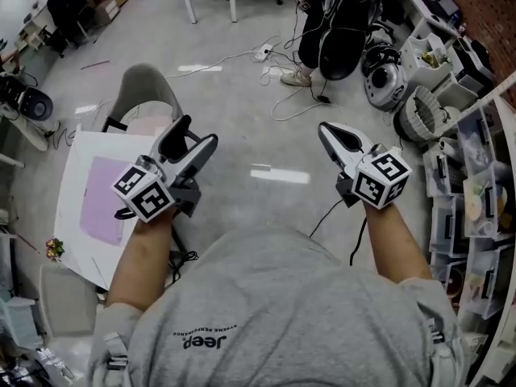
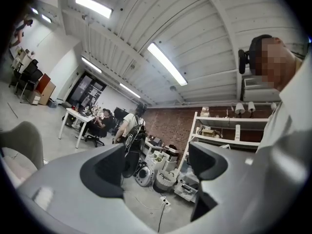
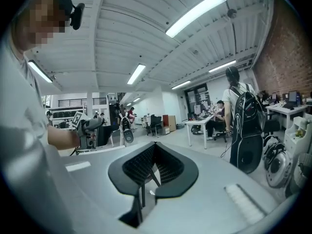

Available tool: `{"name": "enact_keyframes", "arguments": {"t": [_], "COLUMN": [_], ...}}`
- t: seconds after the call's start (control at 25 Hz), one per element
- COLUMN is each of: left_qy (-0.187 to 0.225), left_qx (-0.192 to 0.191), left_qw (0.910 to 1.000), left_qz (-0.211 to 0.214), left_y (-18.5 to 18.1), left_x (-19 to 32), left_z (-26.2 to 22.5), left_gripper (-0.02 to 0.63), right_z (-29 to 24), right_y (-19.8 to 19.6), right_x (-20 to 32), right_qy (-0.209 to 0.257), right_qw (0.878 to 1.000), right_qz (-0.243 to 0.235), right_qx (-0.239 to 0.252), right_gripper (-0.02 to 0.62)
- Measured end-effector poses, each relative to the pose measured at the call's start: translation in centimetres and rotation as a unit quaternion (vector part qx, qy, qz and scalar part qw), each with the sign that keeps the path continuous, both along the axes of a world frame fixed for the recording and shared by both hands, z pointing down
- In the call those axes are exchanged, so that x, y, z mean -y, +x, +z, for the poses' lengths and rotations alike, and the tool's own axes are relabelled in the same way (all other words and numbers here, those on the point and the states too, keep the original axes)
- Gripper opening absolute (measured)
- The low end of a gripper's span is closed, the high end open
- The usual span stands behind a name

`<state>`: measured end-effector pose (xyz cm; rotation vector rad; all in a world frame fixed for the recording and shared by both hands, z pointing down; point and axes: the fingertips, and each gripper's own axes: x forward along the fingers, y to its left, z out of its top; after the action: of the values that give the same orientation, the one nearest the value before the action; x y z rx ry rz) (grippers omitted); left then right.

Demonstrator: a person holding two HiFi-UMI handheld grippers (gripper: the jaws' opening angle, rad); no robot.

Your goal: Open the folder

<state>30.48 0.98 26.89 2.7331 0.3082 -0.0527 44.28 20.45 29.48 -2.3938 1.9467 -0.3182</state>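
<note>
Beside the table [image 1: 81, 156] with the pink folder [image 1: 101, 200], left claw [image 1: 197, 131] apart, right claw [image 1: 329, 131] together.

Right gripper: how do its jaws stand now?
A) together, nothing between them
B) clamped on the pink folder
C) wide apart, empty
A: its own view shows the right gripper with jaws closed together and nothing between them, while the pink folder lies on the white table, off to the person's left.

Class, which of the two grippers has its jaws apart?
The left gripper: its jaws stand wide apart, empty, while the right gripper has its jaws closed together.
</note>
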Motion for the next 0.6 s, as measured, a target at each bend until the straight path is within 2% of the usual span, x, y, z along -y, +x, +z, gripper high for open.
{"name": "enact_keyframes", "arguments": {"t": [0.12, 0.4, 0.6], "left_qy": [-0.002, -0.038, -0.032], "left_qx": [0.004, 0.010, 0.014], "left_qw": [1.0000, 0.9992, 0.9982], "left_qz": [0.003, -0.003, -0.049], "left_y": [0.9, 1.3, -1.5], "left_x": [1.5, 6.5, 10.9], "left_z": [0.4, 2.3, 4.1], "left_gripper": [0.439, 0.439, 0.439], "right_z": [0.3, 0.0, -0.4], "right_y": [0.6, 1.3, 0.4], "right_x": [2.0, 7.1, 12.9], "right_qy": [0.001, -0.001, -0.007], "right_qw": [1.000, 1.000, 0.999], "right_qz": [0.000, 0.003, -0.035], "right_qx": [0.003, 0.003, -0.012], "right_gripper": [0.003, 0.003, 0.003]}}
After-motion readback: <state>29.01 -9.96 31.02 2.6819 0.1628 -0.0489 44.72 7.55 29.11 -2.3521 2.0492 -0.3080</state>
